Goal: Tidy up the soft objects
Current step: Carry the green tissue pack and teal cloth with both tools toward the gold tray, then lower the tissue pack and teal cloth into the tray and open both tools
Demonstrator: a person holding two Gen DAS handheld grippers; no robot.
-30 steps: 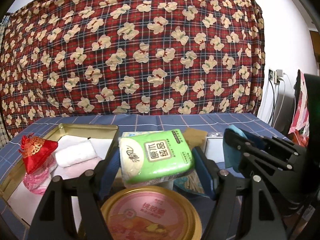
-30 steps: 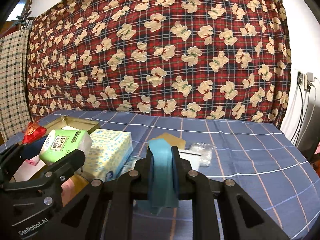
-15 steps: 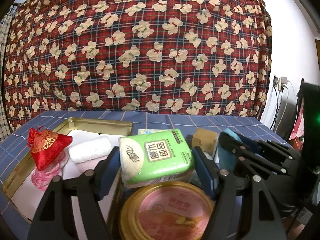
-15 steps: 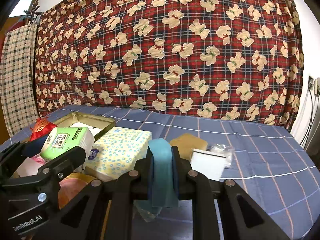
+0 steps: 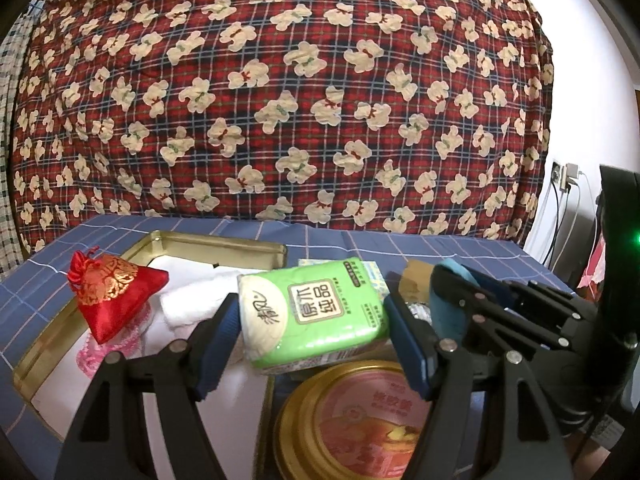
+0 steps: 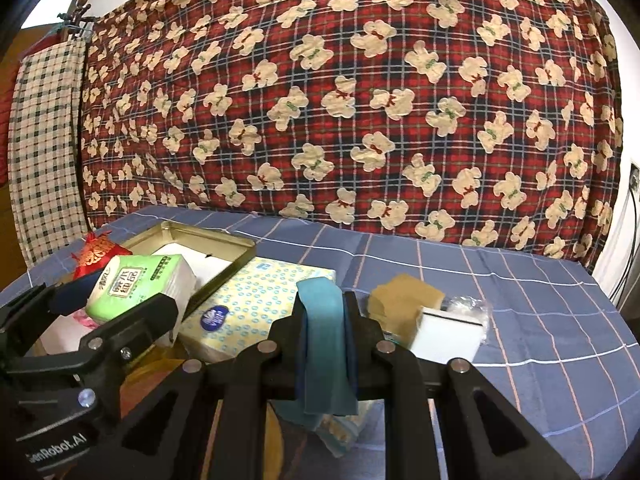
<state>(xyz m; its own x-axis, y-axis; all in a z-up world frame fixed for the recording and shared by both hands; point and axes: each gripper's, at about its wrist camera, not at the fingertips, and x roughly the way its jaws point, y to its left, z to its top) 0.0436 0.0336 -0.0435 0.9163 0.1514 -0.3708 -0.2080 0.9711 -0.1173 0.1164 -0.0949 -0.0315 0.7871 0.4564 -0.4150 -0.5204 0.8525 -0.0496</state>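
Observation:
My left gripper [image 5: 310, 320] is shut on a green tissue pack [image 5: 310, 314] and holds it above the right edge of a gold tin tray [image 5: 218, 242]. The tray holds a red pouch [image 5: 114, 290], a white towel [image 5: 192, 298] and a pink item [image 5: 94, 356]. My right gripper [image 6: 324, 322] is shut on a teal cloth [image 6: 322, 344] that hangs between its fingers, just right of the left gripper. The tissue pack also shows in the right wrist view [image 6: 138, 286].
A yellow dotted tissue box [image 6: 256, 306], a brown sponge [image 6: 404, 300] and a white box [image 6: 446, 334] in clear plastic lie on the blue checked cloth [image 6: 540, 320]. A round gold tin lid [image 5: 356, 420] sits below the left gripper. A bear-print blanket hangs behind.
Both grippers have moved forward and left with their loads; the tray and red pouch appear nearer and more central in the left wrist view.

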